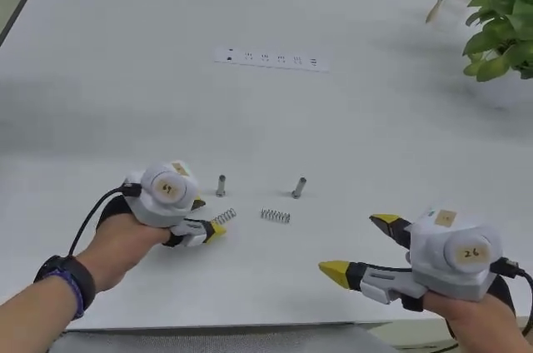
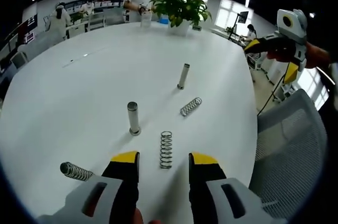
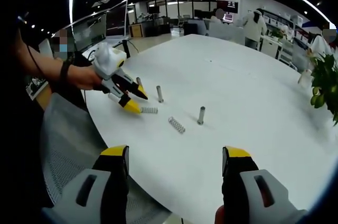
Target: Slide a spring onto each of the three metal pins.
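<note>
Two short metal pins stand upright on the white table, one [image 1: 221, 186] just beyond my left gripper [image 1: 208, 217] and the other [image 1: 298, 188] to its right. A small spring [image 1: 225, 216] lies at the left gripper's yellow tips; in the left gripper view that spring [image 2: 166, 149] lies lengthwise just ahead of the open jaws. A second spring [image 1: 275, 216] lies loose between the pins and the front edge. A third spring [image 2: 76, 171] lies left of the left jaw. My right gripper [image 1: 360, 245] hovers open near the front right edge, holding nothing.
A white power strip [image 1: 271, 59] lies flat mid-table. A potted plant [image 1: 500, 20] stands at the far right corner. A mesh office chair [image 2: 296, 145] sits beyond the table edge. People stand in the office behind.
</note>
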A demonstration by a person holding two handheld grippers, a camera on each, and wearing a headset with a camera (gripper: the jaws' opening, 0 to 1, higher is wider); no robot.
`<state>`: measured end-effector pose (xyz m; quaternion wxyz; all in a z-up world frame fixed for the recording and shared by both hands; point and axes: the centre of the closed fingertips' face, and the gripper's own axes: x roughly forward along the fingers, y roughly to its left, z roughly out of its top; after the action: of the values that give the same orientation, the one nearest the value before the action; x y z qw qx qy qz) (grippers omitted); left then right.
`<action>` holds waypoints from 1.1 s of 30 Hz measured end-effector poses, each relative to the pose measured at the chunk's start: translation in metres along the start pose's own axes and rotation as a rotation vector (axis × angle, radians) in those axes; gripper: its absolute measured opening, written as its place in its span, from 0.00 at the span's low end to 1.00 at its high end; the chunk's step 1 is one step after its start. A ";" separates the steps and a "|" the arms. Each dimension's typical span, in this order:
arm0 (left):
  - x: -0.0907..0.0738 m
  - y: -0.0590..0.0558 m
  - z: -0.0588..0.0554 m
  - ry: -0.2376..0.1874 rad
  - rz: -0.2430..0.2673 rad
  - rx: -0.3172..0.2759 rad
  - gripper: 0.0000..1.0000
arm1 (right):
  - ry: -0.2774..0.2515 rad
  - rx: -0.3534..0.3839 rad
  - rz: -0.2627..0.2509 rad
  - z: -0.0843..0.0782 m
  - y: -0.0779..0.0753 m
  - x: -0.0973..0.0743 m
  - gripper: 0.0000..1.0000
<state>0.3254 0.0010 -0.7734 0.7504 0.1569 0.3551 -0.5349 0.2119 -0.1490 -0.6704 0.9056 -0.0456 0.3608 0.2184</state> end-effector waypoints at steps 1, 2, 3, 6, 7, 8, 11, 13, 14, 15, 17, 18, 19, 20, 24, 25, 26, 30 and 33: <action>0.002 0.000 -0.002 0.003 -0.002 -0.003 0.30 | 0.000 0.000 0.000 0.000 0.000 0.000 0.71; 0.003 -0.001 -0.003 0.007 -0.002 -0.004 0.29 | 0.000 0.001 0.000 0.000 0.001 0.000 0.71; 0.004 0.000 -0.005 0.010 -0.001 -0.003 0.28 | 0.000 0.002 0.000 -0.001 0.001 0.000 0.71; 0.006 0.001 -0.008 0.008 0.007 -0.019 0.24 | 0.003 -0.001 0.003 -0.002 0.003 0.000 0.70; 0.006 0.001 -0.009 0.009 0.010 -0.020 0.23 | 0.003 0.000 0.002 -0.002 0.003 0.000 0.70; 0.007 0.001 -0.010 0.013 0.013 -0.020 0.22 | 0.003 0.001 0.001 -0.002 0.003 -0.001 0.70; 0.008 0.000 -0.011 0.017 0.011 -0.025 0.20 | 0.002 0.004 -0.001 -0.003 0.001 -0.002 0.70; 0.010 0.000 -0.013 0.021 0.016 -0.019 0.18 | 0.006 0.001 -0.004 -0.004 0.000 -0.002 0.70; 0.011 0.001 -0.013 0.020 0.019 -0.017 0.16 | 0.007 0.001 -0.004 -0.005 0.000 -0.002 0.70; 0.012 0.002 -0.011 0.016 0.024 -0.015 0.15 | 0.007 0.001 -0.003 -0.004 0.000 -0.003 0.70; 0.013 0.002 -0.011 0.012 0.027 -0.020 0.13 | 0.008 -0.001 -0.003 -0.004 0.000 -0.003 0.70; 0.014 0.002 -0.010 0.011 0.029 -0.016 0.12 | 0.008 -0.001 -0.002 -0.004 0.001 -0.003 0.70; 0.014 0.002 -0.010 0.011 0.033 -0.010 0.09 | 0.007 -0.001 -0.002 -0.004 0.001 -0.002 0.70; 0.013 0.002 -0.012 0.022 0.039 -0.003 0.04 | 0.007 0.000 -0.002 -0.004 0.001 -0.002 0.70; 0.012 0.002 -0.012 0.033 0.045 0.036 0.03 | 0.010 -0.002 0.000 -0.005 0.003 -0.001 0.69; 0.012 0.002 -0.012 0.034 0.047 0.038 0.03 | 0.010 -0.001 0.001 -0.005 0.003 0.000 0.69; 0.011 0.002 -0.013 0.037 0.050 0.039 0.03 | 0.012 -0.001 0.002 -0.006 0.004 0.000 0.69; 0.004 0.002 -0.013 0.024 0.049 0.023 0.03 | 0.009 0.000 0.003 -0.006 0.005 0.001 0.69; -0.001 -0.001 -0.011 0.014 0.046 0.017 0.03 | 0.008 0.002 0.004 -0.006 0.006 0.001 0.69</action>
<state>0.3204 0.0084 -0.7805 0.7588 0.1751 0.3518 -0.5194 0.2061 -0.1450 -0.6753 0.9037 -0.0450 0.3649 0.2195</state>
